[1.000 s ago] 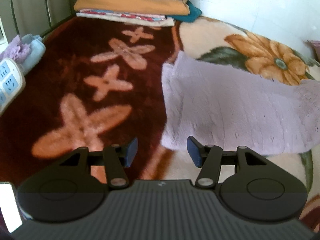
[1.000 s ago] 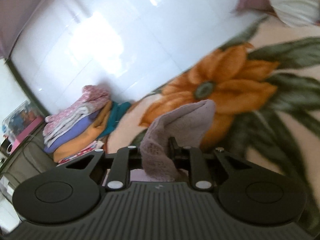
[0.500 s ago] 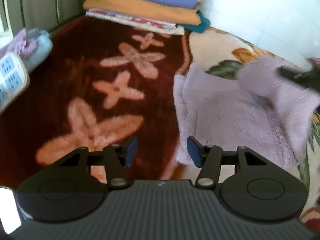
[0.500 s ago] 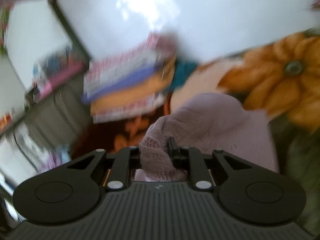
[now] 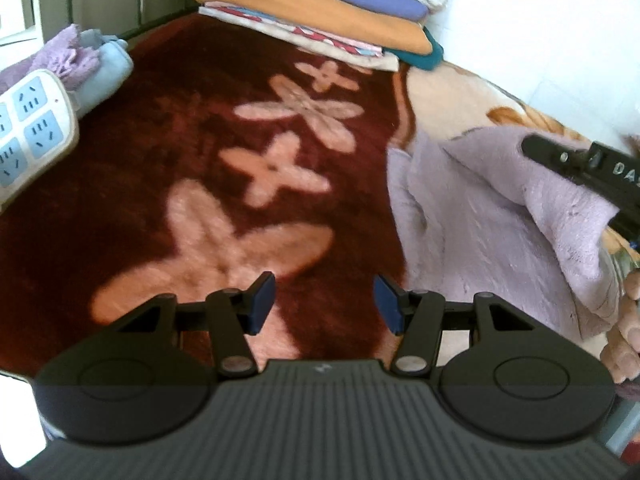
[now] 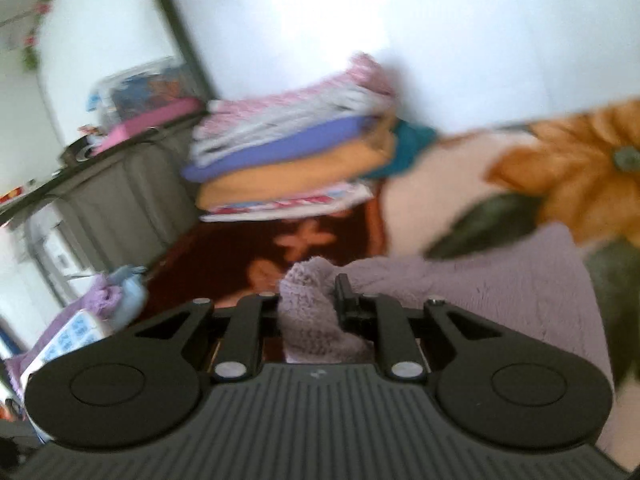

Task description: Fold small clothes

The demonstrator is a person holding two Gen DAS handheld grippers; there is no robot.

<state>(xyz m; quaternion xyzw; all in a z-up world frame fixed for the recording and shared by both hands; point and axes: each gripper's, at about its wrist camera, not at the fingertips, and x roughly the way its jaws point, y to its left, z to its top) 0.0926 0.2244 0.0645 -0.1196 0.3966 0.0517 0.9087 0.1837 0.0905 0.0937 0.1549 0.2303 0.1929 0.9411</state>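
A fuzzy lilac garment (image 5: 472, 216) lies on the flowered blanket at the right of the left wrist view. My right gripper (image 6: 308, 300) is shut on a bunched edge of the lilac garment (image 6: 480, 292) and holds that edge lifted over the rest of the cloth. The right gripper also shows in the left wrist view (image 5: 592, 172), coming in from the right above the garment. My left gripper (image 5: 324, 304) is open and empty, low over the dark red part of the blanket, just left of the garment's near corner.
A stack of folded clothes (image 5: 320, 8) sits at the far end by the white wall, and shows in the right wrist view (image 6: 296, 152). A power strip (image 5: 32, 132) and a light blue and purple bundle (image 5: 84, 60) lie at the left. A grey cabinet (image 6: 120, 192) stands beyond.
My right gripper has carried the garment's edge leftward over the cloth, folding it. The left gripper has shifted left, away from the garment, still open.
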